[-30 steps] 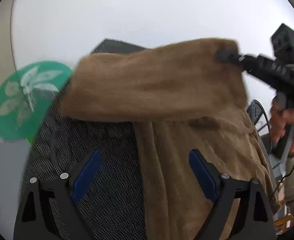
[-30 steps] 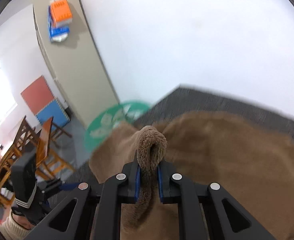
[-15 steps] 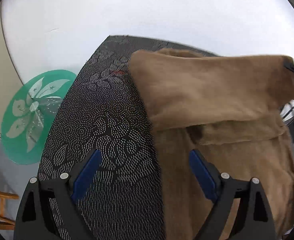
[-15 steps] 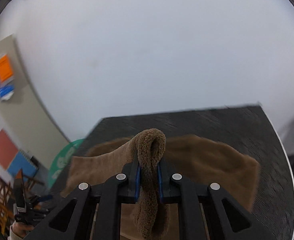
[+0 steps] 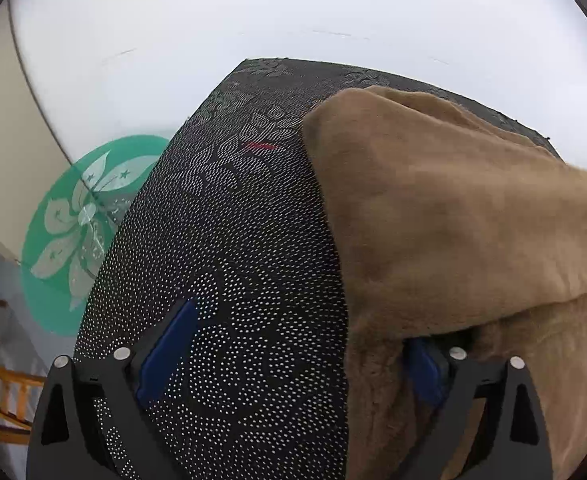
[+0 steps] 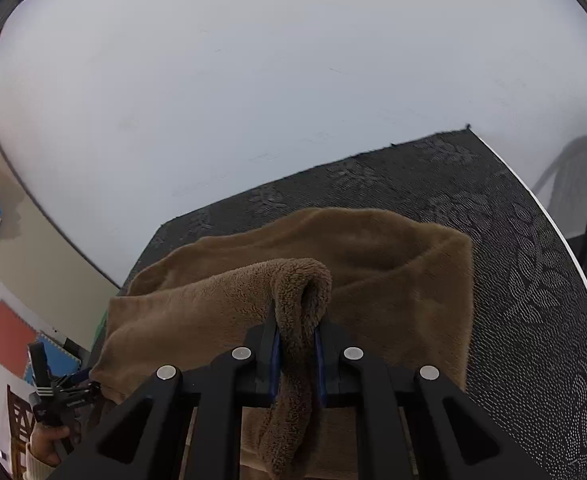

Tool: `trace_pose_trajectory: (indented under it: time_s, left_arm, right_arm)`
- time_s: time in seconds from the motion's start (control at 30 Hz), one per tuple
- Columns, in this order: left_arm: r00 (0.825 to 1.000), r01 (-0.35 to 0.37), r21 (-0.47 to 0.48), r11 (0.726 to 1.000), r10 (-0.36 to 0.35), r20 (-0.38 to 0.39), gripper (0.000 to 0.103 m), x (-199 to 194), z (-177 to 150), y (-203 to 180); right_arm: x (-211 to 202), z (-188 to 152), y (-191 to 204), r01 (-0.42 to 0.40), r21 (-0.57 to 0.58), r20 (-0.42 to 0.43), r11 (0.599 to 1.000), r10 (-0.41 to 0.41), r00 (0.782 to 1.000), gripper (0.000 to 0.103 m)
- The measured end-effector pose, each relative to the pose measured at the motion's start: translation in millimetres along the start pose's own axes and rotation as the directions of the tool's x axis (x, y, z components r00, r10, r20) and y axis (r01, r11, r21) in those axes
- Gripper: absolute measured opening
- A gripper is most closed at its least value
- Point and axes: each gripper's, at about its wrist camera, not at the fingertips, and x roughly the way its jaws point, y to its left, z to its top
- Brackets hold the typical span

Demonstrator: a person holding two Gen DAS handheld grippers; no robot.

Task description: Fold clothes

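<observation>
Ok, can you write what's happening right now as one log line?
right gripper: shut on brown garment | left gripper: opening, nothing gripped | black table

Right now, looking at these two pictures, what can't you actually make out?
- Left wrist view: the brown garment drapes over one pad of the opening left claw; touching or not is unclear.
- Same view: the picture's right edge cuts the garment off.
- Right wrist view: the right claw, pinching a fold, hides the table beneath.
- Which kind of garment: not clear in either view.
</observation>
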Motion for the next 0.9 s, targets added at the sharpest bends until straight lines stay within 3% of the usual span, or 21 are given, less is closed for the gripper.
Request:
trace_pose_trajectory:
  time_s: [0.23, 0.27, 0.33, 0.37, 0.4, 0.5, 0.63, 0.77, 0.9]
  left_arm:
    - [1.000, -0.017, 0.018, 1.000, 0.016, 0.015, 0.101, 3, 0, -1]
    - [1.000, -0.010, 0.014, 1.000, 0.009, 0.011, 0.101, 3, 1, 1]
    - [1.000, 0.011, 0.009, 1.000, -0.011, 0.000, 0.101, 1, 1, 4]
    - [1.000, 0.024, 0.009, 1.000, -0.024, -0.005, 0.101, -2, 1, 6]
    - [0.999, 0.035, 0.008, 0.999, -0.035, -0.003, 0.102, -6, 1, 7]
    - [0.997, 0.066, 0.007, 0.998, -0.066, 0.041, 0.102, -29, 4, 9]
    - [0.991, 0.088, 0.035, 0.995, -0.091, 0.096, 0.102, -50, 23, -1]
    - [0.989, 0.071, 0.085, 0.994, -0.081, 0.125, 0.102, -63, 33, -18]
    - [0.994, 0.028, 0.093, 0.995, -0.037, 0.098, 0.102, -57, 21, -14]
  right_arm:
    - [28, -6, -18, 0.103, -0.009, -0.085, 0.995, -0.104, 0.991, 0.018]
    - [31, -7, -19, 0.120, -0.017, -0.095, 0.993, -0.121, 0.988, 0.024]
    - [28, -5, -24, 0.163, 0.001, -0.078, 0.987, -0.163, 0.984, 0.049]
    - [24, -5, -27, 0.182, 0.012, -0.060, 0.983, -0.181, 0.982, 0.070]
    - [16, -3, -29, 0.193, 0.023, -0.032, 0.981, -0.192, 0.981, 0.077]
    - [-4, -1, -25, 0.231, -0.003, 0.024, 0.973, -0.231, 0.973, 0.077]
    - [-17, -3, 5, 0.130, -0.102, 0.073, 0.986, -0.123, 0.990, 0.077]
    - [-2, -20, 42, 0.074, -0.280, 0.019, 0.957, -0.071, 0.997, 0.077]
    - [30, -37, 44, 0.093, -0.356, -0.078, 0.930, -0.129, 0.989, 0.077]
